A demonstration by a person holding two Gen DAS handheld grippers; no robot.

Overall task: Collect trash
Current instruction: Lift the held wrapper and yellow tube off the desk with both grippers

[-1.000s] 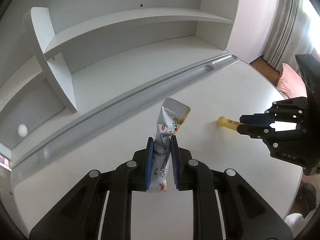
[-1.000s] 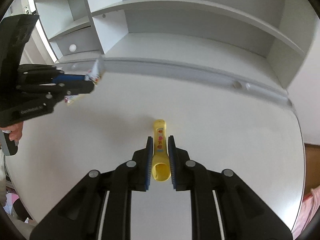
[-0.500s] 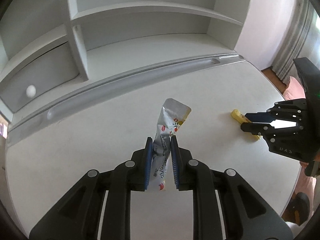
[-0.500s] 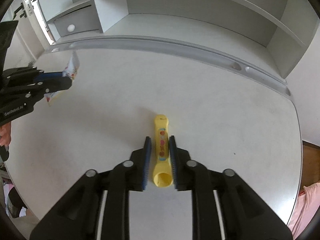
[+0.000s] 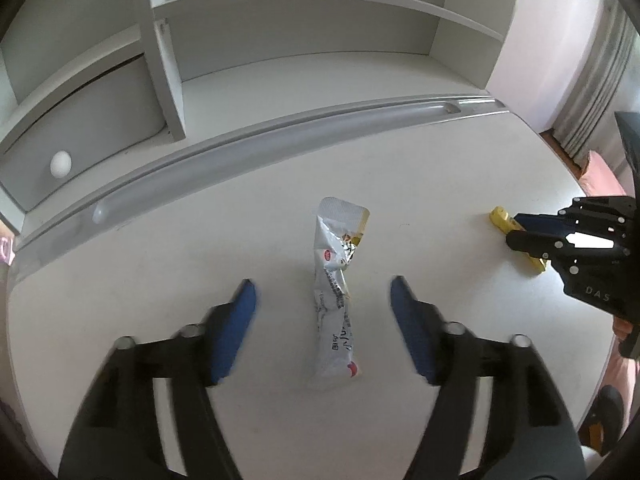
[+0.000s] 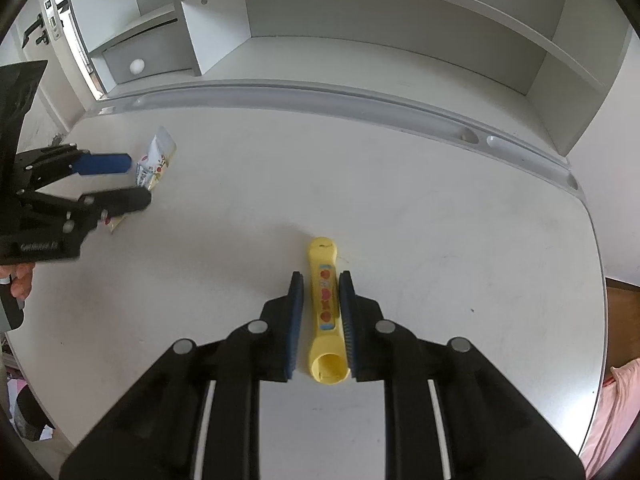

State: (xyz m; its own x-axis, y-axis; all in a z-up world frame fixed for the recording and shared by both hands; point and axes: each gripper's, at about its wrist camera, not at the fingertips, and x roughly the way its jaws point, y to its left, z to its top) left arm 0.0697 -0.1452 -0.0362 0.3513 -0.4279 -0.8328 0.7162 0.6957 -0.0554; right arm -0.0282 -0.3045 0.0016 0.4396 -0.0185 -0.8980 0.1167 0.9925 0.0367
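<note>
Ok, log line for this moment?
left tool just opening, silver wrapper loose between jaws on table | right tool just closing on yellow tube

A white desk top [image 6: 460, 240] with a rounded corner is seen filling the foreground. Along its back edge a long grey groove [image 5: 280, 140] is set. Behind that, a white shelving unit [image 6: 400, 12] is mounted, divided by upright panels into open bays. In the left bay a grey drawer front [image 5: 92, 136] with a round white knob [image 5: 61, 164] is shown. A pale wall [image 5: 540, 40] and a grey pleated curtain [image 5: 592, 92] are lit by daylight at the right, with brown floor [image 6: 622, 292] glimpsed beyond the desk.
</note>
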